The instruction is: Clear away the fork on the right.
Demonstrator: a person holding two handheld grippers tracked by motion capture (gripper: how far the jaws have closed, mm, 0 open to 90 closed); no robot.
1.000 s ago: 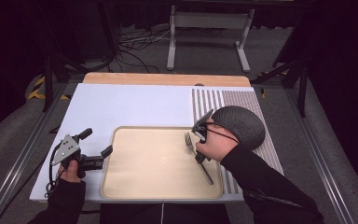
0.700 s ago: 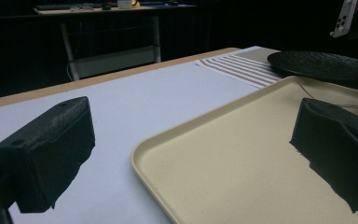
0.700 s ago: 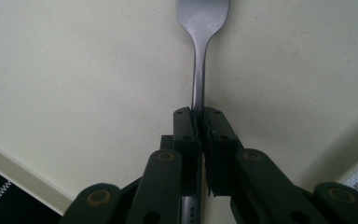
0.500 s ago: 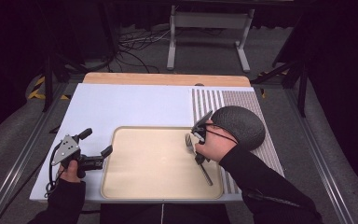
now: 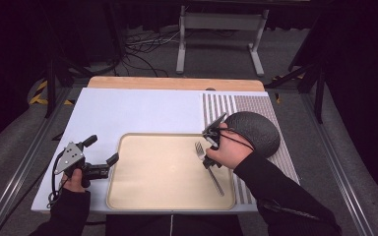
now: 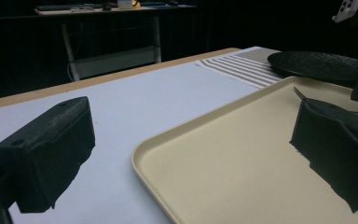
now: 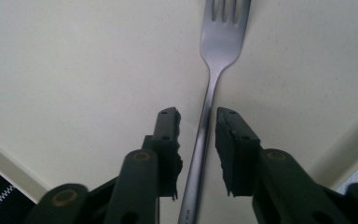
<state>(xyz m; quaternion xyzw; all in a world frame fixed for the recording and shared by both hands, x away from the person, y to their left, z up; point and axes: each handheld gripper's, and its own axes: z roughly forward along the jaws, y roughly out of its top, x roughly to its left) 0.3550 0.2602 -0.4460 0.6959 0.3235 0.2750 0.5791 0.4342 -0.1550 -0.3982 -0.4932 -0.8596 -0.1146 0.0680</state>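
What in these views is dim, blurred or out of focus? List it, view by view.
High view: tray evenly lit, surroundings nearly black. Left gripper view: dim, its near black jaws soft-edged, the plate dark. Right gripper view: fork handle blurs near the lens between the right gripper jaws; tines sharper.

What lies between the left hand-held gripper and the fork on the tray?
Only bare beige plastic tray separates the left hand-held gripper from the silver metal fork, in the high view.

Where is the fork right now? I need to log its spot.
In the high view the fork lies on the beige tray, near its right edge, between the right gripper's parted jaws.
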